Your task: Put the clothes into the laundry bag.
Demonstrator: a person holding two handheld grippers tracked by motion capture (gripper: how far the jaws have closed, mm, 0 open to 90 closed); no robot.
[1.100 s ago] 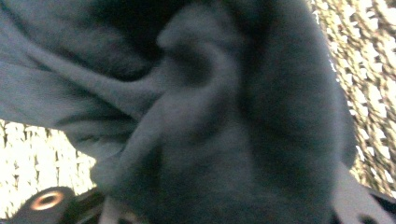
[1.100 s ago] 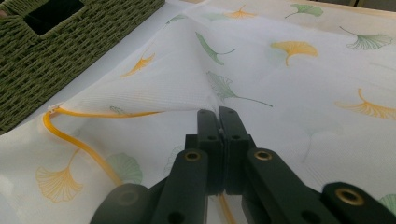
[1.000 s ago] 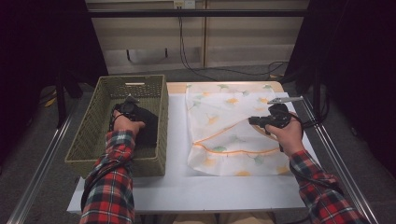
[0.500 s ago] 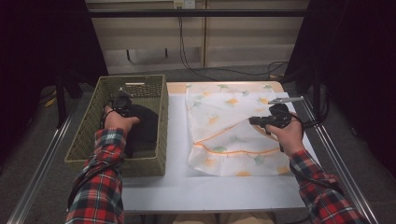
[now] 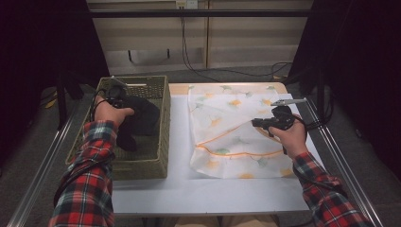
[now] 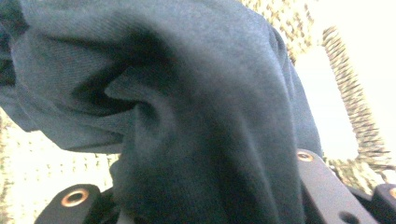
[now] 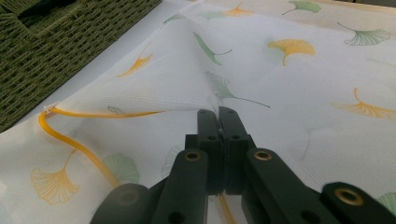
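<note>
Left gripper [image 5: 115, 92]: over the far left part of the basket, held in the left hand [image 5: 109, 112]; in its own view the dark cloth drapes right over the jaws and hides their tips, so I cannot tell how far they stand apart or whether they pinch it.
Right gripper [image 7: 218, 122]: jaws pressed together on a fold of the mesh bag, lifting the top layer into a small tent; held in the right hand [image 5: 289, 137] at the bag's right side.
Dark cloth [image 5: 137, 120]: a crumpled dark blue-black garment inside the basket, bunched toward its far half, touching the left gripper.
Basket [image 5: 163, 127]: olive woven, rectangular, on the table's left part, just beside the bag.
Mesh bag [image 5: 227, 118]: white, printed with yellow and green leaves, lying flat on the table's right half; orange-edged opening [image 7: 70, 140] gapes toward the basket.
Table [image 5: 179, 184]: white top, bare near the front edge.
Sleeves: red plaid on both forearms.
</note>
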